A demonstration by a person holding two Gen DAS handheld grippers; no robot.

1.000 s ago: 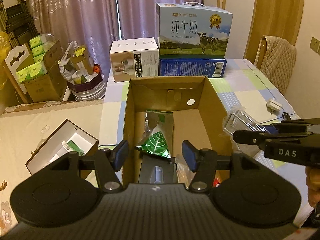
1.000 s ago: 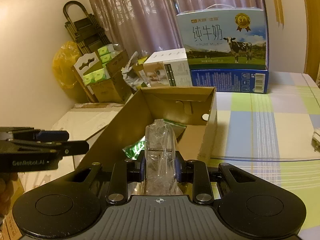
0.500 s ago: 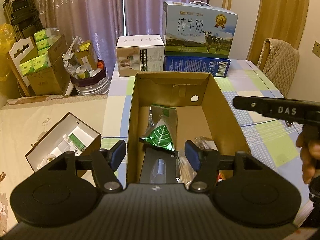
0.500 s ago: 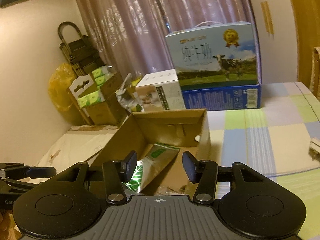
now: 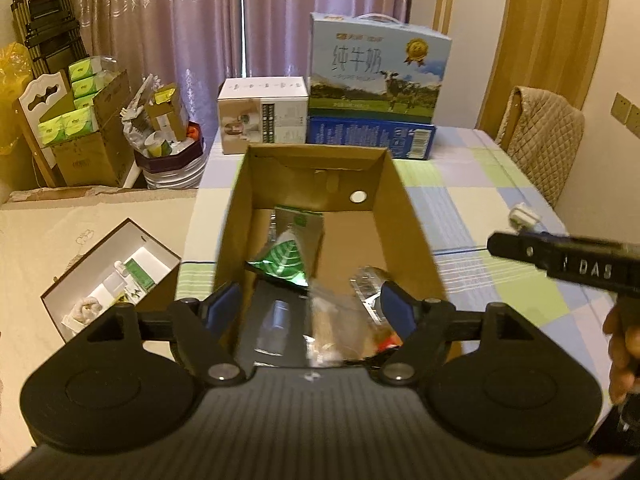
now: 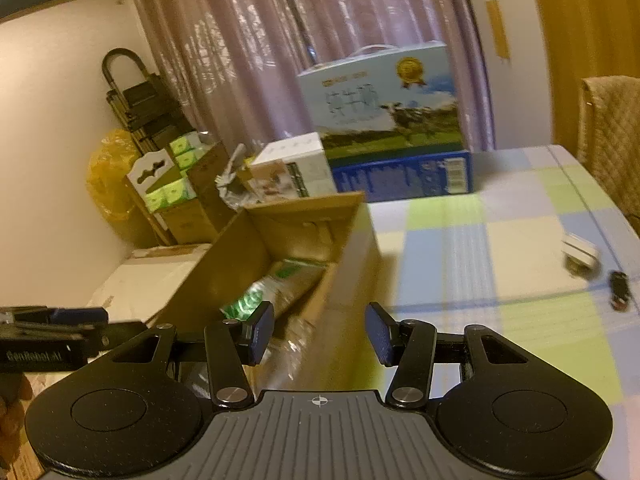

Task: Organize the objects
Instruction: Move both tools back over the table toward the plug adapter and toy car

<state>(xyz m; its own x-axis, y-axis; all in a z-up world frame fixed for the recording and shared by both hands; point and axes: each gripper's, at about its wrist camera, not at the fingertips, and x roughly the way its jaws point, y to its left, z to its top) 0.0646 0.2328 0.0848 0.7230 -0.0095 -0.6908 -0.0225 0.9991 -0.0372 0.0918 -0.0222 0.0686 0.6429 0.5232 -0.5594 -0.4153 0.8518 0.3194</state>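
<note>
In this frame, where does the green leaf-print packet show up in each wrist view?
Left wrist: green leaf-print packet sits mid-frame inside the cardboard box, just beyond the fingers.
Right wrist: it lies left of centre, blurred, in the box by the left finger.
Shared landmark: the milk carton case behind.

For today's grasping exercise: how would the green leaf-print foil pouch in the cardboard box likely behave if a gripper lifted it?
The green foil pouch looks creased and thin, so probably floppy and light. Its glossy surface may slip between pads.
</note>
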